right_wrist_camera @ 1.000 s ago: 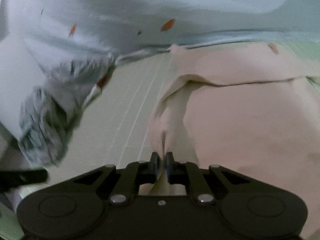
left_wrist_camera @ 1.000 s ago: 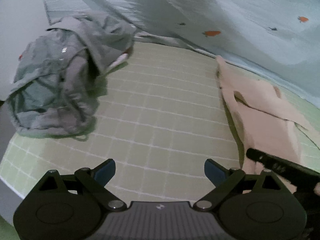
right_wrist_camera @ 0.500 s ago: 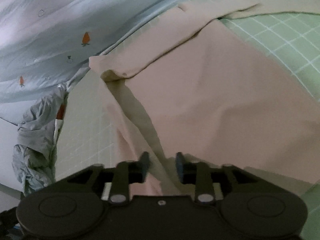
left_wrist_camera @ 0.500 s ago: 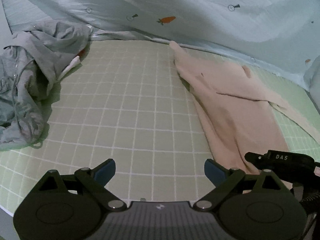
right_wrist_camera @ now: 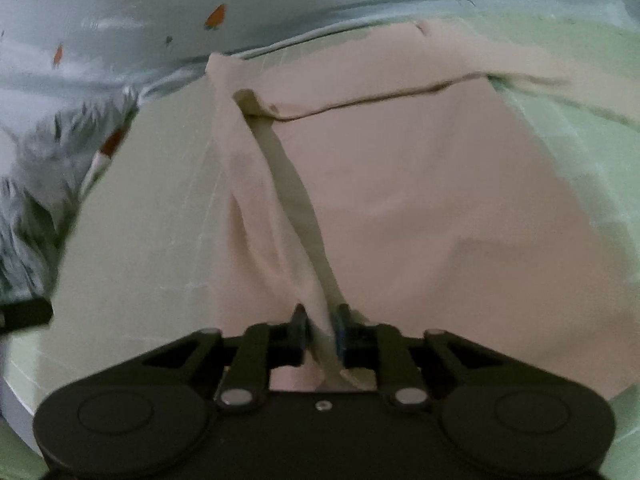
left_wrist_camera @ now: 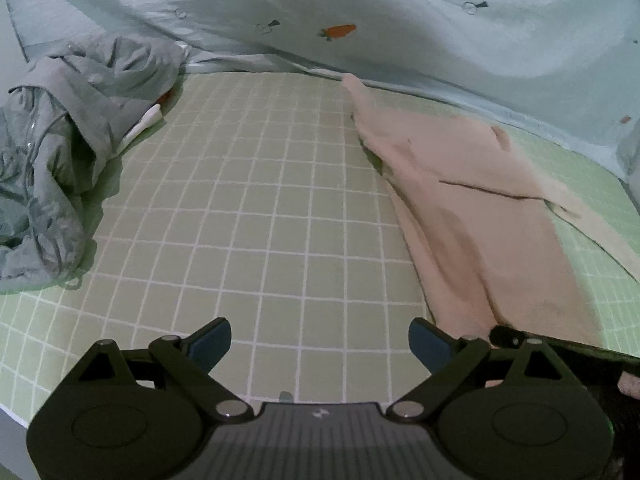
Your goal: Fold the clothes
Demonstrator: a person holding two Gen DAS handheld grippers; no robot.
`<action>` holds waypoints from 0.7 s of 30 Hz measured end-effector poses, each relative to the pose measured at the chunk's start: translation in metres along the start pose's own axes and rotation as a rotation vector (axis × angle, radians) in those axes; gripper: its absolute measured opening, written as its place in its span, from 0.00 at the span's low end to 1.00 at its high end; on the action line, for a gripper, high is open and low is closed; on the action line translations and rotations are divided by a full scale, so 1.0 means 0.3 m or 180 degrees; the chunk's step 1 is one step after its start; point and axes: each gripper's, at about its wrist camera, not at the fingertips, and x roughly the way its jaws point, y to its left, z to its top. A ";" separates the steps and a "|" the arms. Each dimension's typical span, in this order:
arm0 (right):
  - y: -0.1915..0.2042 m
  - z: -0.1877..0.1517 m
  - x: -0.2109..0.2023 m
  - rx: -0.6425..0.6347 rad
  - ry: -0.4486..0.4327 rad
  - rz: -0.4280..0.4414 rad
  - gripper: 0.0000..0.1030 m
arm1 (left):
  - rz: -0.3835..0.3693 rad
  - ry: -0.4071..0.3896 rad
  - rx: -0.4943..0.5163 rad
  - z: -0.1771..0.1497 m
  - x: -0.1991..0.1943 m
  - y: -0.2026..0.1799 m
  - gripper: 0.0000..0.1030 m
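A pink garment (left_wrist_camera: 472, 208) lies spread on the green checked sheet (left_wrist_camera: 260, 200), right of centre, with one flap folded across its far part. My left gripper (left_wrist_camera: 320, 344) hovers open over bare sheet, nothing between its blue pads; the garment's near edge is just to its right. A raised fold of the pink garment (right_wrist_camera: 420, 184) runs straight into my right gripper (right_wrist_camera: 321, 324). Its jaws are closing, and the fold fills the narrow gap and touches both pads. Part of the right gripper (left_wrist_camera: 560, 346) shows as a black bar at the garment's near end.
A crumpled grey garment (left_wrist_camera: 68, 152) lies heaped at the sheet's left. A pale blue quilt with carrot prints (left_wrist_camera: 360, 12) runs along the far side, against the pink garment's far tip. The sheet's edge drops away at the near left (left_wrist_camera: 12, 404).
The right gripper's jaws parted from the garment edge, then narrowed again on a raised fold. The left view swung right from the grey heap, then held still.
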 end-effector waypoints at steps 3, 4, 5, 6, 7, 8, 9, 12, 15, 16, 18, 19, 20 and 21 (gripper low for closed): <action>-0.039 0.029 -0.025 -0.0041 -0.0031 -0.0073 0.39 | 0.0020 0.0001 -0.0134 0.017 0.013 -0.004 0.93; -0.061 0.039 -0.034 -0.0023 -0.0034 -0.0098 0.43 | 0.0030 -0.0001 -0.0194 0.027 0.019 -0.006 0.93; -0.087 0.051 -0.042 0.0006 -0.0040 -0.0129 0.46 | 0.0040 -0.0005 -0.0257 0.038 0.025 -0.009 0.93; -0.120 0.064 -0.050 0.0059 -0.0050 -0.0174 0.47 | 0.0050 -0.0008 -0.0320 0.049 0.031 -0.012 0.93; -0.152 0.077 -0.057 0.0112 -0.0060 -0.0219 0.48 | 0.0062 -0.0012 -0.0380 0.062 0.038 -0.014 0.93; -0.186 0.090 -0.064 0.0165 -0.0071 -0.0263 0.51 | 0.0074 -0.0011 -0.0440 0.075 0.048 -0.018 0.93; -0.222 0.104 -0.071 0.0219 -0.0086 -0.0303 0.54 | 0.0084 -0.0010 -0.0492 0.088 0.057 -0.021 0.93; -0.319 0.144 -0.077 0.0377 -0.0138 -0.0395 0.66 | 0.0098 0.0001 -0.0625 0.133 0.096 -0.044 0.93; -0.405 0.196 -0.061 0.0511 -0.0174 -0.0458 0.72 | 0.0116 0.0019 -0.0685 0.181 0.143 -0.071 0.93; -0.429 0.222 -0.049 0.0554 -0.0192 -0.0469 0.72 | 0.0122 0.0013 -0.0689 0.200 0.158 -0.080 0.93; -0.478 0.277 -0.019 0.0617 -0.0225 -0.0437 0.72 | 0.0121 -0.0010 -0.0695 0.243 0.190 -0.097 0.93; -0.504 0.310 -0.001 0.0637 -0.0247 -0.0430 0.72 | 0.0122 -0.0012 -0.0712 0.269 0.212 -0.104 0.93; -0.528 0.341 0.013 0.0657 -0.0277 -0.0435 0.72 | 0.0125 -0.0012 -0.0733 0.296 0.235 -0.110 0.93; -0.553 0.374 0.026 0.0678 -0.0306 -0.0445 0.72 | 0.0130 0.0000 -0.0756 0.324 0.263 -0.110 0.93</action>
